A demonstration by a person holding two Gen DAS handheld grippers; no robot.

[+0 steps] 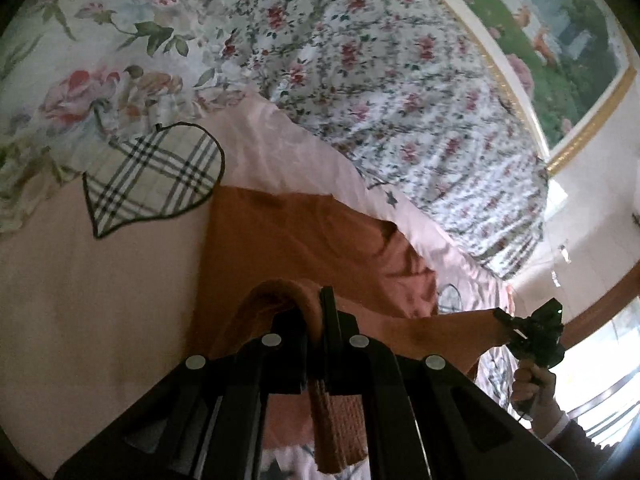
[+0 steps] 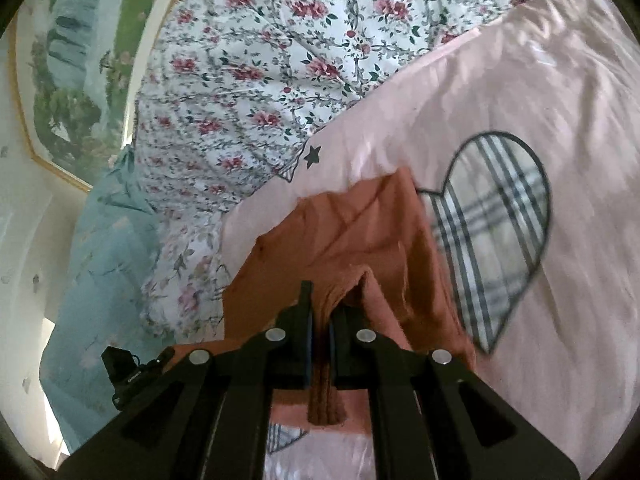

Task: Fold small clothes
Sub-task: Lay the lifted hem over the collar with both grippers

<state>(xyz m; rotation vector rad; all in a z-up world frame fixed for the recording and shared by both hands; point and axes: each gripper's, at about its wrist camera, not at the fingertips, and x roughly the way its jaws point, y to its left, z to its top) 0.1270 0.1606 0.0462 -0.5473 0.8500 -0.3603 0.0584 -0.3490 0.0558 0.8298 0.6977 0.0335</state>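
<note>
Left wrist view: left claw (image 1: 316, 312) pinches garment (image 1: 304, 232) hem; right claw (image 2: 320, 316) pinches opposite hem. Garment hangs btwn claws, far end on bed (image 1: 100, 300).

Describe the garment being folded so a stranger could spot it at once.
On the pink sheet with the plaid heart patch lies a rust-orange knit garment. The left gripper and right gripper pinch its ribbed edge; it is the only plain orange cloth among florals.
</note>
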